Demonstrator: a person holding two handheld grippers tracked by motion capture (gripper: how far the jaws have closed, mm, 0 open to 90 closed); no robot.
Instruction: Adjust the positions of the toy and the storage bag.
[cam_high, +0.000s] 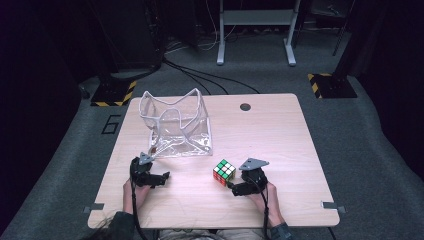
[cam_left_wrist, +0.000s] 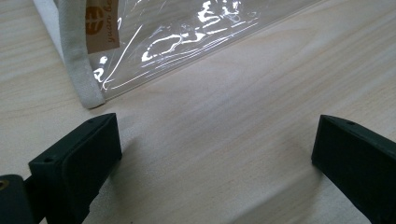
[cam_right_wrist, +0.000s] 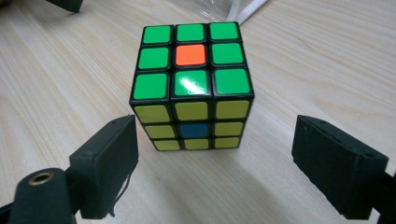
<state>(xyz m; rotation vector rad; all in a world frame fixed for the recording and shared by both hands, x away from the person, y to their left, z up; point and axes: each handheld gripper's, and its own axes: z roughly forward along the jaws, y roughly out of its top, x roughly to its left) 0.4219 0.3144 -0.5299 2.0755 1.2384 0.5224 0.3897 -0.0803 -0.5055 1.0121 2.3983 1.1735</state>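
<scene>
Pale wood table (cam_high: 280, 145) (grey carpet (cam_high: 360, 130) around); both hand-held grippers gape, holding nothing.

Bare table (cam_high: 280, 135) lies open right of the clear plastic bag (cam_high: 176, 125). The puzzle cube (cam_high: 224, 172) stands just ahead of the right gripper (cam_high: 234, 186), blocking its forward path; the bag's corner blocks the left gripper (cam_high: 162, 176).

Puzzle cube (cam_right_wrist: 192, 86) resting flat and upright on my table (cam_right_wrist: 327, 60), green face up with one orange centre tile, yellow side with a blue centre tile facing me; clear plastic pouch (cam_high: 176, 125) standing open behind it.
</scene>
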